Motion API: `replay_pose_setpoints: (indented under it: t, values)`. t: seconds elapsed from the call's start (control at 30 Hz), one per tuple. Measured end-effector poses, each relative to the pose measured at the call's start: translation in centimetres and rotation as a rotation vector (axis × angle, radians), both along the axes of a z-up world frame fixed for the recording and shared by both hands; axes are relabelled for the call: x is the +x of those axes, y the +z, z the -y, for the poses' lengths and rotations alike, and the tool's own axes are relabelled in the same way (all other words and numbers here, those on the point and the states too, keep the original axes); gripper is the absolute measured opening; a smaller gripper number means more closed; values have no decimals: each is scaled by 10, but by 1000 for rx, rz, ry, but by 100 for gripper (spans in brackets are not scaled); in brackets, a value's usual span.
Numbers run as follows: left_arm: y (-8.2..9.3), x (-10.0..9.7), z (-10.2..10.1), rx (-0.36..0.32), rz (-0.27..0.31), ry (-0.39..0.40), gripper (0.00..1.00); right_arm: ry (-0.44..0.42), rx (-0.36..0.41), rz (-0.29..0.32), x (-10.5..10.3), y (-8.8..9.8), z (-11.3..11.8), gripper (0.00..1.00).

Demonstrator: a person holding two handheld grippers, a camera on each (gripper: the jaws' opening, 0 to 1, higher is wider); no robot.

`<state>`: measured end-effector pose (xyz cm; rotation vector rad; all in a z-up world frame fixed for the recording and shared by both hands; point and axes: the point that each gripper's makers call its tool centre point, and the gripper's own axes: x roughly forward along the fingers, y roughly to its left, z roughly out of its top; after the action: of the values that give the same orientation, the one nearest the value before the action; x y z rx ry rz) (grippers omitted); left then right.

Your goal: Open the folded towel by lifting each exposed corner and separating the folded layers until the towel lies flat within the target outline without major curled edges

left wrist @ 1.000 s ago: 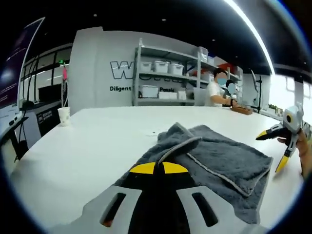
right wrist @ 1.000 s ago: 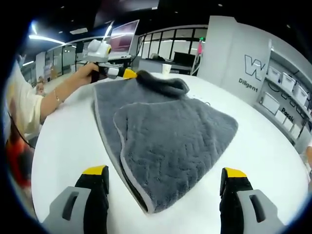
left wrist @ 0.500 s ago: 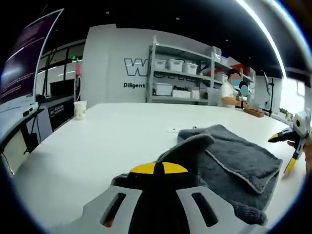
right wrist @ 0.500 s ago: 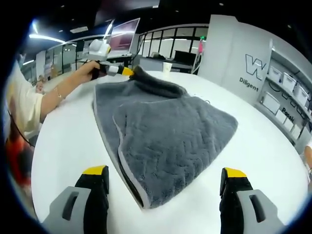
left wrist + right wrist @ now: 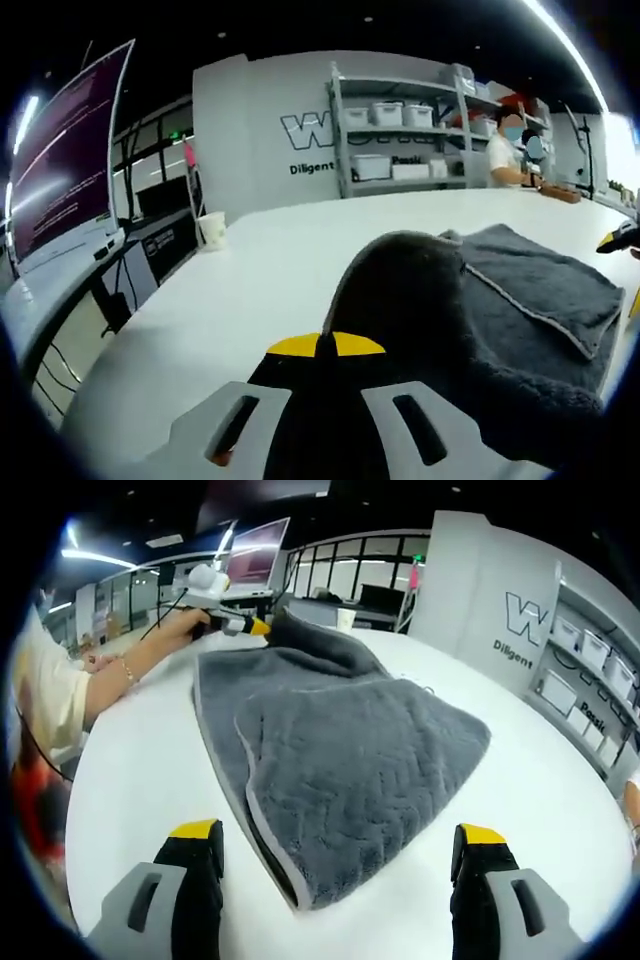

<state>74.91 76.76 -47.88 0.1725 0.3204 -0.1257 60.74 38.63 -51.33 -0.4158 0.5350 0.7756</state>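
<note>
In the left gripper view, a large monitor (image 5: 65,160) stands at the far left beyond the tabletop's (image 5: 230,300) edge, with a paper cup (image 5: 212,230) near that edge and bare white surface running toward the centre. At lower centre the left gripper (image 5: 325,345) has its yellow-tipped jaws pinched together on a raised fold of the grey towel (image 5: 520,290), which humps up above the jaws and spreads to the right, its pale hem crossing the folded layer. In the right gripper view, the person's hand (image 5: 180,630) at upper left holds that gripper at the towel's (image 5: 350,770) far corner. The towel lies across the centre, one layer over another, its near edge between the right gripper's (image 5: 335,865) wide-apart, empty jaws. Bare tabletop (image 5: 560,810) lies open on both sides.
</note>
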Motion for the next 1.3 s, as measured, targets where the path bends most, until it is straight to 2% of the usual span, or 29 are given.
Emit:
replay_pose_setpoints:
  t: [0.23, 0.3, 0.4, 0.53, 0.6, 0.8, 0.93, 1.03, 1.1, 1.3]
  values:
    - [-5, 3, -28, 86, -9, 78, 1, 2, 3, 5, -1, 2, 0, 95]
    - [-11, 4, -41, 157, -39, 114, 1, 3, 4, 5, -1, 2, -1, 95]
    - [-18, 6, -51, 201, -62, 137, 1, 4, 5, 6, -1, 2, -1, 95]
    - [-22, 10, -58, 231, -67, 148, 1, 6, 4, 5, -1, 2, -1, 95]
    - [-27, 11, -64, 269, -85, 159, 1, 9, 3, 5, -1, 3, -1, 95]
    - [-27, 14, -69, 350, -86, 163, 1, 8, 5, 8, 0, 4, -1, 95]
    - [-28, 14, -66, 335, -93, 160, 5, 10, 2, 6, 0, 3, -1, 95]
    - [-25, 12, -63, 294, -93, 153, 16, 10, 0, 4, 0, 3, -1, 95]
    - [-29, 11, -59, 245, -114, 140, 25, 11, -2, 2, 0, 2, -1, 95]
    - [-29, 10, -42, 134, -124, 82, 59, 19, -17, -10, -1, -2, -2, 95]
